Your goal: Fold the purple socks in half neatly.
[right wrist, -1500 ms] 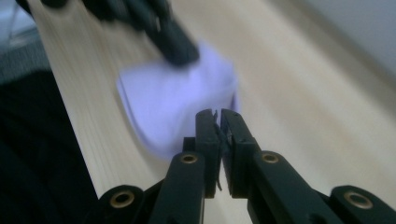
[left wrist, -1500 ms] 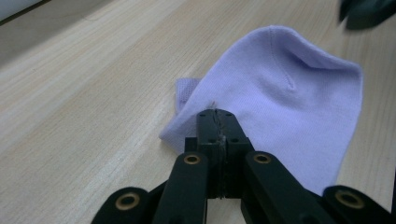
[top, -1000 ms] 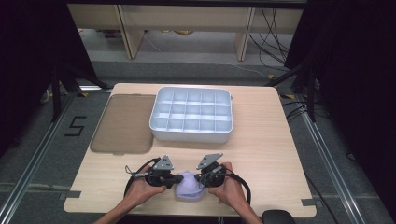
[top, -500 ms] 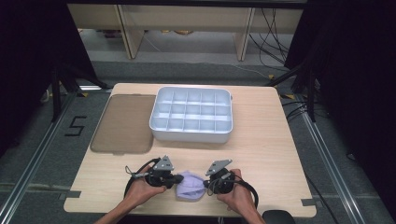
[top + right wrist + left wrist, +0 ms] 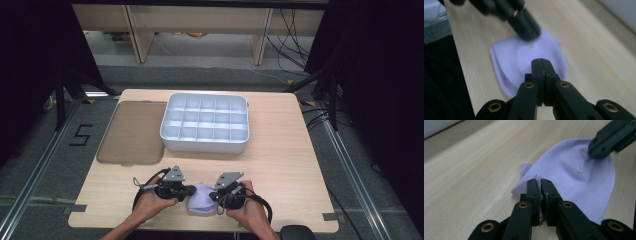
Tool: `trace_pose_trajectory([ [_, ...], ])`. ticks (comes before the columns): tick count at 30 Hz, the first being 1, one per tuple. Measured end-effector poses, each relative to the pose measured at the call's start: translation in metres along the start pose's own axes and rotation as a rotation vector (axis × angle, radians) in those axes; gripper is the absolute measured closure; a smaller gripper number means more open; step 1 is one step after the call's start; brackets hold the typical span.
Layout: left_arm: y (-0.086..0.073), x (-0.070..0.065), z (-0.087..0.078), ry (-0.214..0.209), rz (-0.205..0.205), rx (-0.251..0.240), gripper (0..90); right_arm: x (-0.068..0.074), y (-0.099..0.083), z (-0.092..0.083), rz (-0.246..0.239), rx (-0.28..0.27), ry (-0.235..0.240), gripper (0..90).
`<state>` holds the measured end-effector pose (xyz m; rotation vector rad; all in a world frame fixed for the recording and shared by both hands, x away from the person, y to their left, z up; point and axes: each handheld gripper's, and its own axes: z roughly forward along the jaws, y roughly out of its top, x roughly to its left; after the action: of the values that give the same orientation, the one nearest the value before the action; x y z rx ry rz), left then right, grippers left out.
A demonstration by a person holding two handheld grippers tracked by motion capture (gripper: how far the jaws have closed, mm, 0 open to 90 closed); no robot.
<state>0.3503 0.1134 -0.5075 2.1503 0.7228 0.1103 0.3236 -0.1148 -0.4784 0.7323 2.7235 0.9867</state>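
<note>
— What is the left gripper (image 5: 189, 190) doing?
— Its jaws are pinching the lilac cloth's (image 5: 202, 198) left edge at the near table (image 5: 280, 165) edge.
— And the right gripper (image 5: 216, 196)?
— Its jaws are clenching together on the cloth's right side.

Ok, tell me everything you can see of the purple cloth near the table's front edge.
The purple cloth is a pale lilac, soft knit piece with one rounded end, lying flat and folded on the wooden table near its front edge. The left tool is shut on one edge and the right tool on the opposite edge. A small slit-like mark shows in its upper layer.
</note>
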Motion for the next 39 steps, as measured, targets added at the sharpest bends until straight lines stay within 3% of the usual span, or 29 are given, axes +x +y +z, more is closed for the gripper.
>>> trace_pose_trajectory([
  [3,0.0,-0.009,-0.012,-0.027,-0.001,-0.04,84.2,0.001,-0.004,0.006,-0.005,0.028,0.006,90.0],
  [5,-0.004,-0.024,-0.021,-0.047,0.021,-0.058,84.2,0.001,-0.007,0.009,0.0,0.035,0.004,90.0],
  [6,-0.007,-0.03,-0.024,-0.047,0.074,-0.042,84.2,0.001,-0.006,0.008,0.001,0.051,0.005,90.0],
  [7,-0.01,-0.035,-0.024,-0.058,0.051,-0.04,84.1,0.001,-0.007,0.009,0.0,0.048,0.01,90.0],
  [9,-0.017,-0.038,-0.021,-0.067,0.083,0.002,84.0,0.002,-0.006,0.009,0.0,0.055,0.002,90.0],
  [10,-0.02,-0.038,-0.018,-0.063,0.062,0.019,83.9,0.003,-0.006,0.009,0.007,0.062,0.005,90.0],
  [11,-0.022,-0.034,-0.016,-0.05,0.084,0.048,83.9,0.005,-0.007,0.01,0.027,0.066,-0.002,90.0],
  [12,-0.025,-0.032,-0.014,-0.052,0.053,0.041,84.2,0.004,-0.007,0.01,-0.002,0.054,0.011,90.0],
  [13,-0.025,-0.031,-0.014,-0.061,0.036,0.034,84.3,0.004,-0.008,0.01,0.008,0.065,0.013,90.0],
  [15,-0.022,-0.03,-0.02,-0.051,0.039,0.013,83.6,0.005,-0.008,0.01,0.025,0.063,0.007,90.0],
  [16,-0.019,-0.027,-0.024,-0.046,0.043,-0.002,83.2,0.003,-0.008,0.01,0.004,0.039,0.015,90.0],
  [17,-0.018,-0.027,-0.027,-0.039,0.038,-0.014,82.6,0.004,-0.007,0.006,0.029,0.056,0.007,90.0],
  [18,-0.016,-0.024,-0.03,-0.028,0.031,-0.023,82.3,0.002,-0.007,0.007,0.013,0.034,-0.006,90.0],
  [19,-0.016,-0.023,-0.032,-0.027,0.003,-0.038,81.8,0.002,-0.005,0.004,0.014,0.016,0.004,90.0],
  [20,-0.015,-0.02,-0.034,-0.02,-0.003,-0.034,80.0,0.004,-0.003,0.0,0.045,0.029,-0.025,90.0],
  [21,-0.016,-0.018,-0.035,-0.019,-0.029,-0.037,77.3,0.004,-0.001,-0.003,0.039,0.025,-0.033,90.0],
  [22,-0.017,-0.016,-0.036,-0.014,-0.052,-0.036,76.6,0.001,0.001,-0.001,-0.021,-0.035,0.0,90.0],
  [23,-0.018,-0.014,-0.036,-0.014,-0.064,-0.039,74.7,0.003,0.003,-0.003,-0.002,-0.031,-0.002,90.0],
  [24,-0.019,-0.014,-0.035,-0.01,-0.098,-0.04,72.4,0.003,0.005,-0.004,-0.015,-0.027,0.009,90.0],
  [25,-0.02,-0.012,-0.035,-0.015,-0.094,-0.03,69.3,0.002,0.006,-0.001,-0.041,-0.04,0.005,90.0],
  [26,-0.02,-0.011,-0.034,-0.023,-0.109,-0.02,66.8,0.005,0.007,-0.001,0.01,-0.004,0.008,90.0],
  [27,-0.02,-0.011,-0.034,-0.022,-0.127,-0.017,62.3,0.005,0.008,0.004,-0.026,-0.012,0.011,90.0],
  [28,-0.02,-0.011,-0.032,-0.033,-0.145,-0.024,60.9,0.006,0.008,0.007,-0.014,-0.006,0.02,90.0],
  [32,-0.022,-0.012,-0.027,-0.058,-0.186,0.032,55.9,0.008,0.006,0.011,-0.006,0.031,0.032,90.0],
  [37,-0.023,-0.015,-0.017,-0.085,-0.206,0.064,55.8,0.007,0.004,0.013,-0.036,0.007,0.016,90.0],
  [39,-0.022,-0.017,-0.015,-0.082,-0.181,0.071,56.2,0.007,0.004,0.011,-0.022,0.017,0.024,90.0],
])
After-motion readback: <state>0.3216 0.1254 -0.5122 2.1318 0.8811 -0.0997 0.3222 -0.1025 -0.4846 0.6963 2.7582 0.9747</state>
